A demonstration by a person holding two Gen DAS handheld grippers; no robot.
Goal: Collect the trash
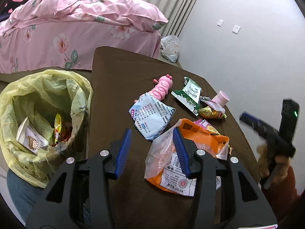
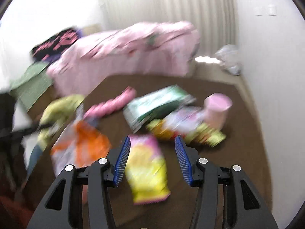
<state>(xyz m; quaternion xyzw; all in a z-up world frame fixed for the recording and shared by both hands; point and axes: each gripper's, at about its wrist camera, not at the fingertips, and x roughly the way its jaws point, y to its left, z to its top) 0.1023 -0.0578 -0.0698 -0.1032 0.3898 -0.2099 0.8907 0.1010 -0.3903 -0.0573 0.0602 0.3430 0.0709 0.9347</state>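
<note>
Jaws of the right gripper (image 2: 152, 159) stand spread, nothing pinched. Yellow-and-pink snack packet (image 2: 147, 169) lies flat on the brown counter (image 2: 238, 152) directly below and between them. Its long axis runs roughly fore-aft, in line with the fingers, so the jaws straddle its narrow width. Right wrist view is motion-blurred; contact between fingers and packet cannot be judged.

Jaws of the left gripper (image 1: 152, 151) likewise spread and empty. Orange packet (image 1: 190, 158) with a clear plastic end sits just under the right-hand finger, mostly off to that side, not centred in the gap. Judgement: the right gripper is better placed for a pick, on the yellow-and-pink packet; the left would need to shift toward its right to centre the orange one.

Further along the counter: light-blue packet (image 1: 152, 117), with a pink caterpillar toy (image 1: 162, 89) partly under its far end; green-and-white packet (image 1: 190, 95); small yellow wrapper (image 1: 211, 112); pink cup (image 1: 221, 97) near the far right edge. Toy and cup are probably not trash.

Container: bin lined with a yellow bag (image 1: 41, 122), just beside the counter's left edge, on the left gripper's side. Inside: a white packet with a bear print, a yellow wrapper, something red. Still well short of full.

Beyond: bed with pink floral cover (image 1: 76, 28); crumpled white plastic bag (image 1: 170, 47) on the floor by the wall.
</note>
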